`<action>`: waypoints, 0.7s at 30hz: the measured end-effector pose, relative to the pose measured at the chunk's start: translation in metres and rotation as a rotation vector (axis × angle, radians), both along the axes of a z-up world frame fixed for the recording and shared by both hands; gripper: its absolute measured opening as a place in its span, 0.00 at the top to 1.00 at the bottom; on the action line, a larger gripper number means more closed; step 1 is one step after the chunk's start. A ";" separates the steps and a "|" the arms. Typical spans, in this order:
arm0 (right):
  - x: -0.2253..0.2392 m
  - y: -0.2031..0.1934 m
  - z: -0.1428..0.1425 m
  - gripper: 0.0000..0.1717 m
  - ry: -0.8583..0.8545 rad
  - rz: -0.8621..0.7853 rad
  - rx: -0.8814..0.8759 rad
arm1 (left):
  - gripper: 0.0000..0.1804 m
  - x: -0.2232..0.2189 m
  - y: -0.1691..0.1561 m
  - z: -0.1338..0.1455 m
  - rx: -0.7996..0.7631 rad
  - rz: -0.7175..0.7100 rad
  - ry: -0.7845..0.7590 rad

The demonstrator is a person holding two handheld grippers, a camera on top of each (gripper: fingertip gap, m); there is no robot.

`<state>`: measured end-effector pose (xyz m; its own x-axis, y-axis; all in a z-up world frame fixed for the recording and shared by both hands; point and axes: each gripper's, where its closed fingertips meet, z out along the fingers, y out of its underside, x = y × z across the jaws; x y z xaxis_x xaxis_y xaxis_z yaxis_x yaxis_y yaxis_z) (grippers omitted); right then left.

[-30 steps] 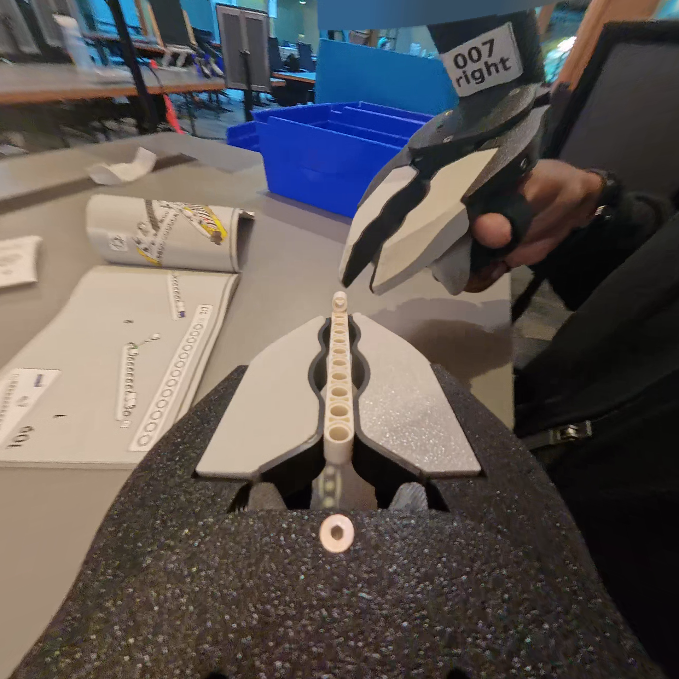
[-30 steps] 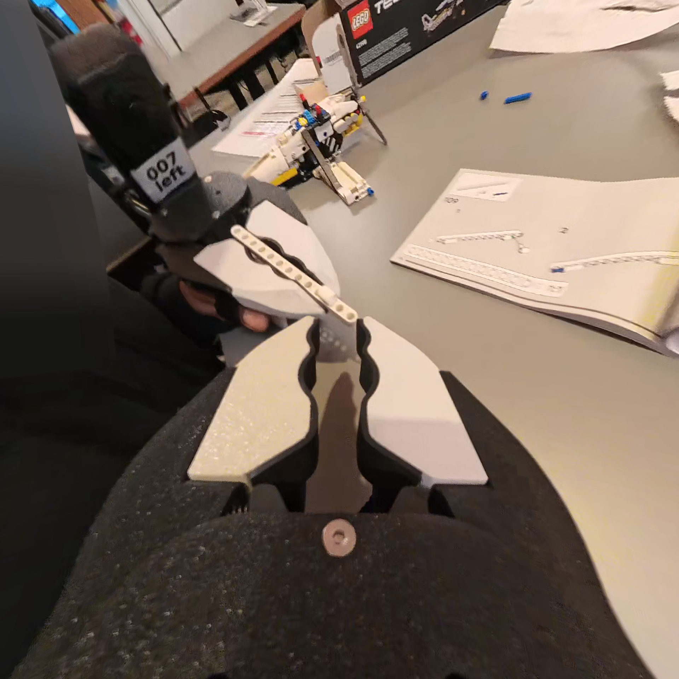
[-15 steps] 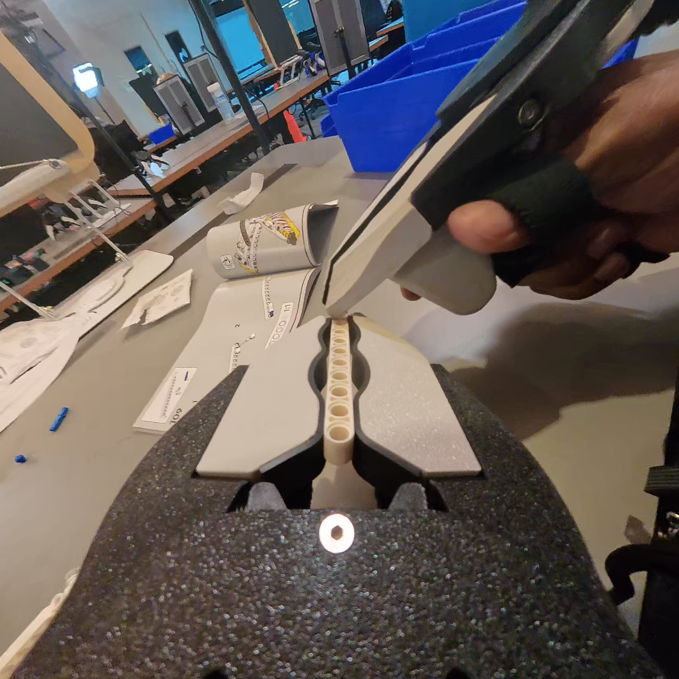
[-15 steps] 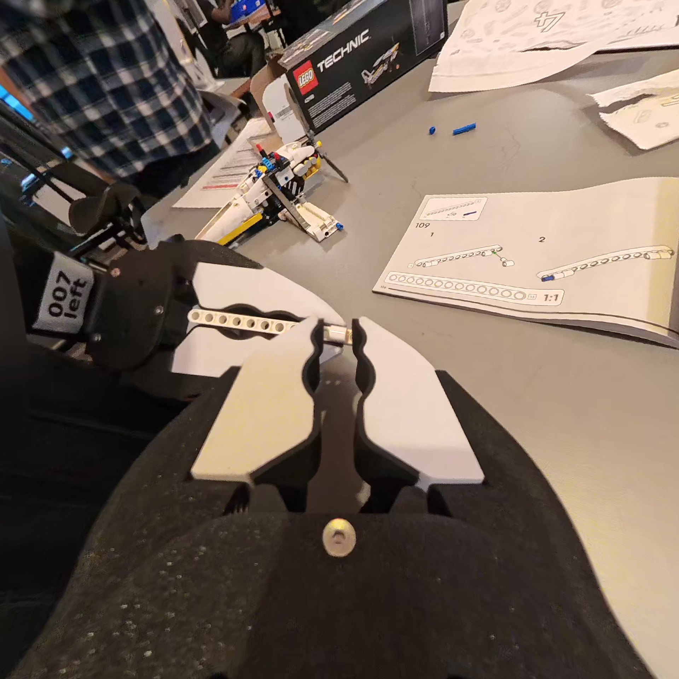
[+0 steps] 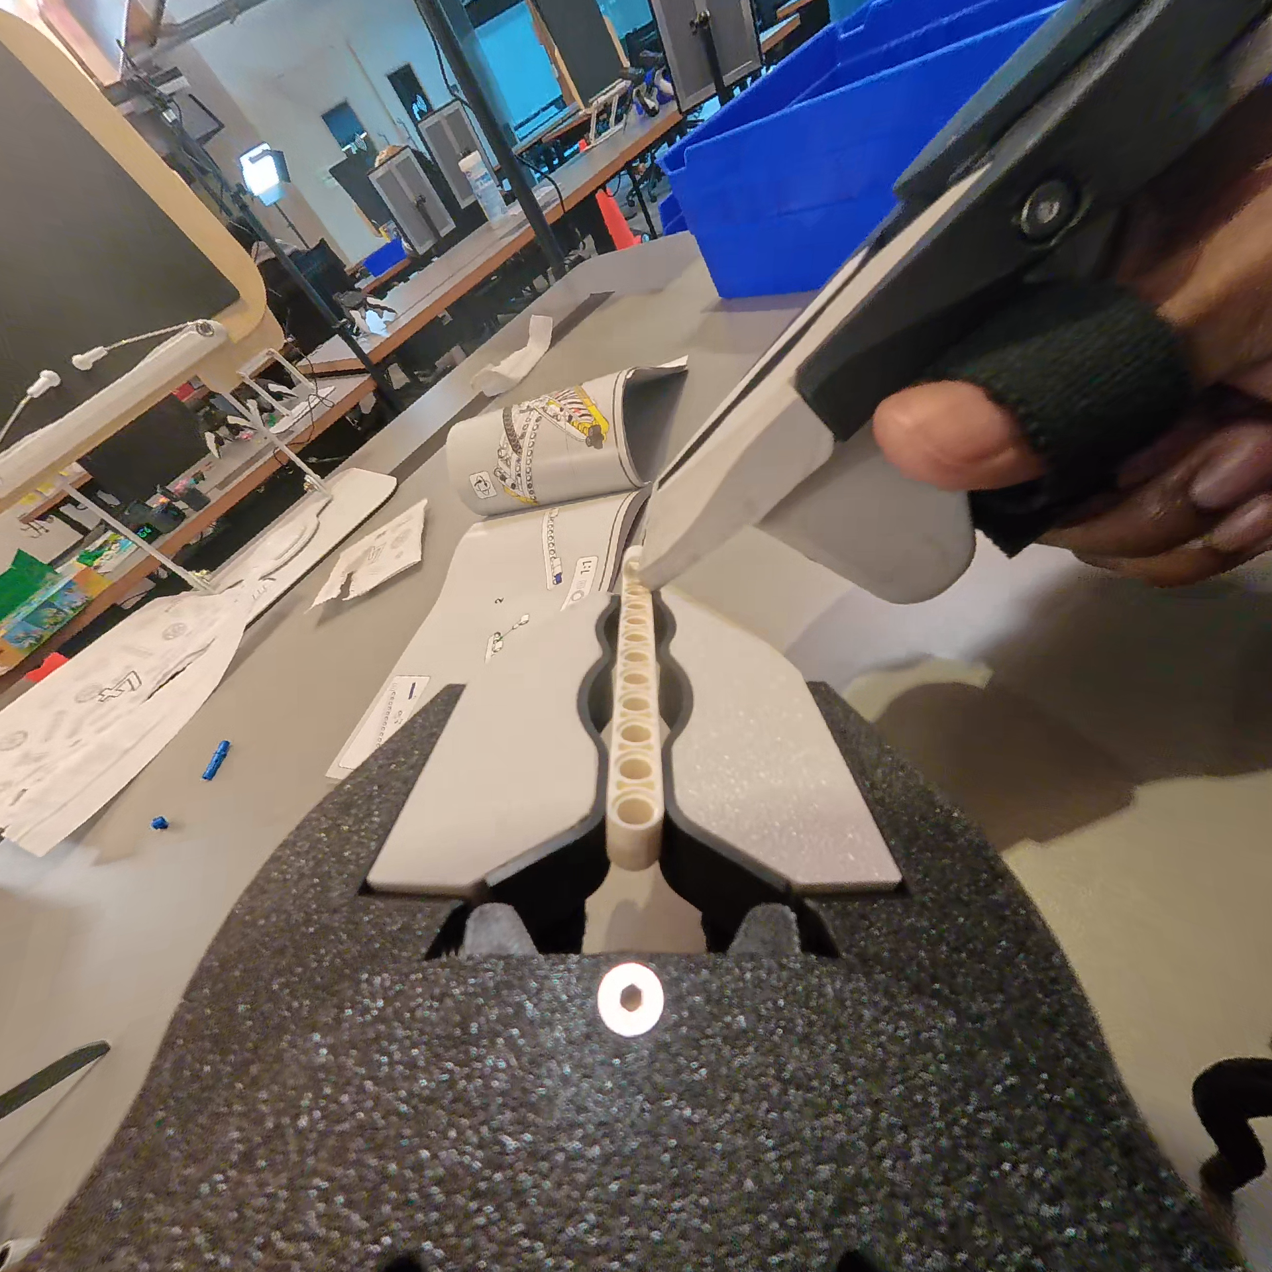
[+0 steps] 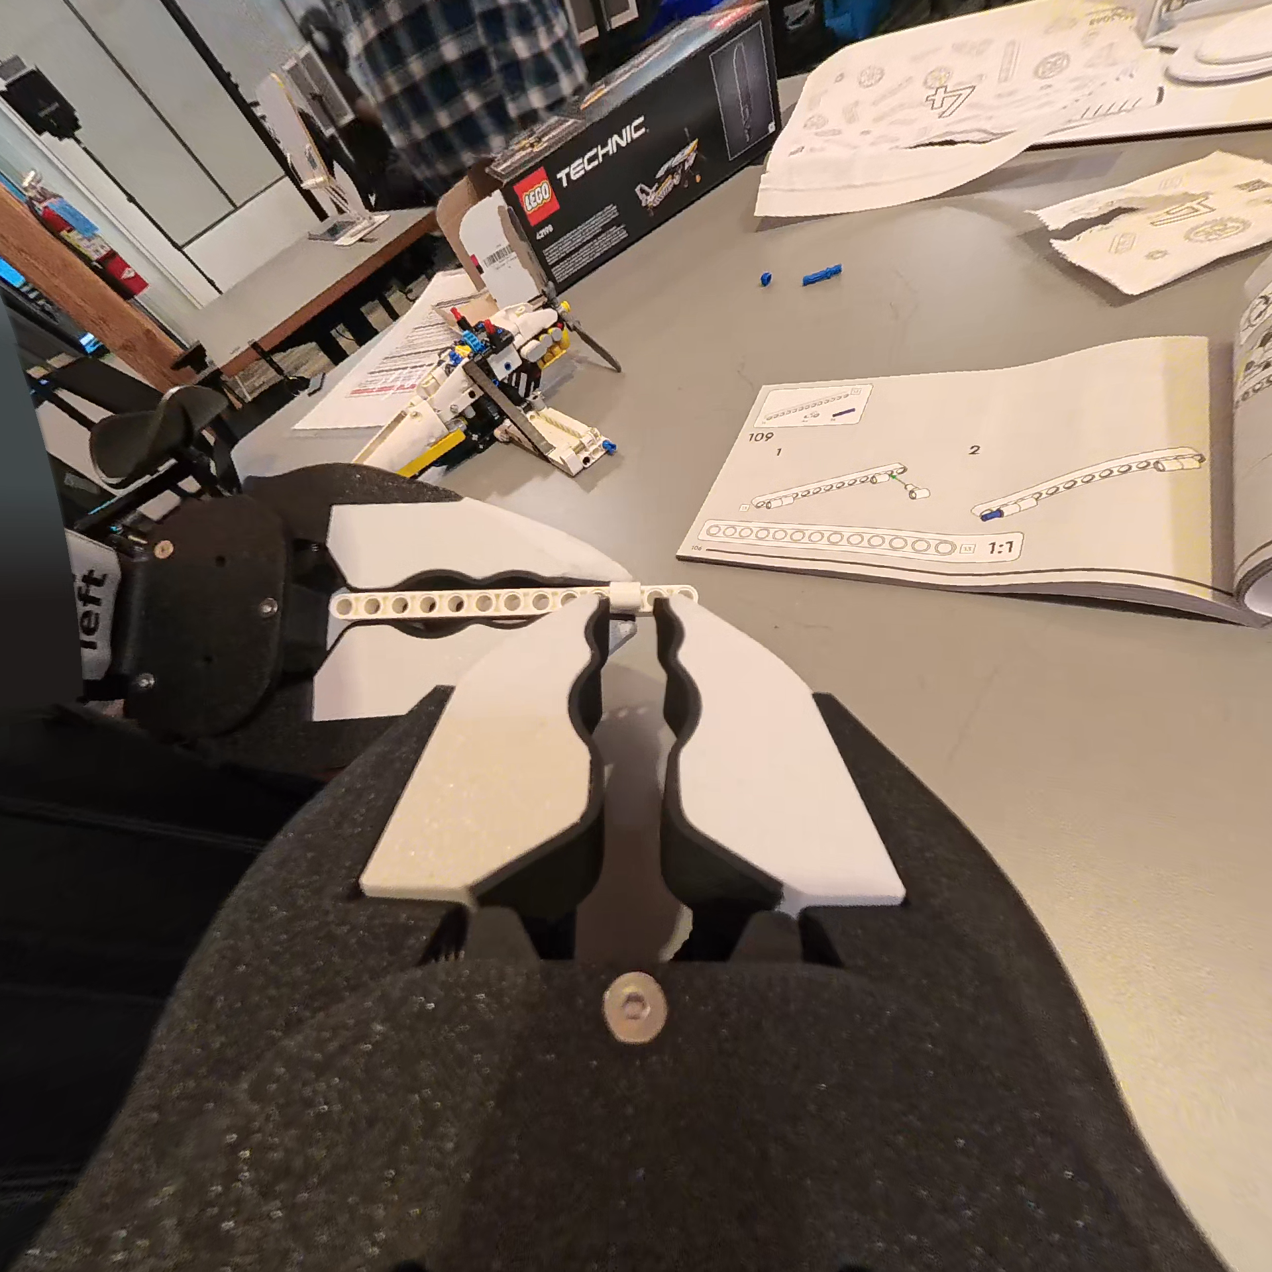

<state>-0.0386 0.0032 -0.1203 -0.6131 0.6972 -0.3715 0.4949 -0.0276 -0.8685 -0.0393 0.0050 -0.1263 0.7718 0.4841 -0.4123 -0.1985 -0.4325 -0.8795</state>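
i see my left gripper (image 5: pixel 634 606) clamping a light, stiff white holed beam (image 6: pixel 482 604) edgewise; at 3 o'clock my right gripper (image 6: pixel 630 606) pinches its small white sleeve (image 6: pixel 625 595); grip flats, slippery.

In the right wrist view, the booklet (image 6: pixel 977 475) lies open on the table (image 6: pixel 1032 757). Left of the booklet sits the model (image 6: pixel 495 392), and behind the model the box (image 6: pixel 640 186). Two pins (image 6: pixel 819 274) lie behind the booklet, between box and torn sheets (image 6: pixel 963 103). Before the booklet, to its left, the beam (image 6: pixel 482 603) is clamped in the left gripper (image 6: pixel 482 606), with the right gripper (image 6: pixel 628 606) at the beam's near end.
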 end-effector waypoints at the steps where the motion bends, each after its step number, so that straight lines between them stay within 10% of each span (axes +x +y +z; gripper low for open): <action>1: 0.000 0.000 -0.001 0.92 0.001 -0.004 -0.002 | 0.95 0.000 0.000 0.000 -0.005 0.000 0.001; 21: 0.000 0.003 -0.005 0.96 0.046 -0.022 -0.090 | 0.94 0.003 0.005 -0.011 -0.022 -0.045 -0.081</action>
<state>-0.0386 0.0061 -0.1256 -0.6157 0.6757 -0.4055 0.4531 -0.1174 -0.8837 -0.0366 0.0098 -0.1371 0.8237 0.4399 -0.3578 -0.1467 -0.4443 -0.8838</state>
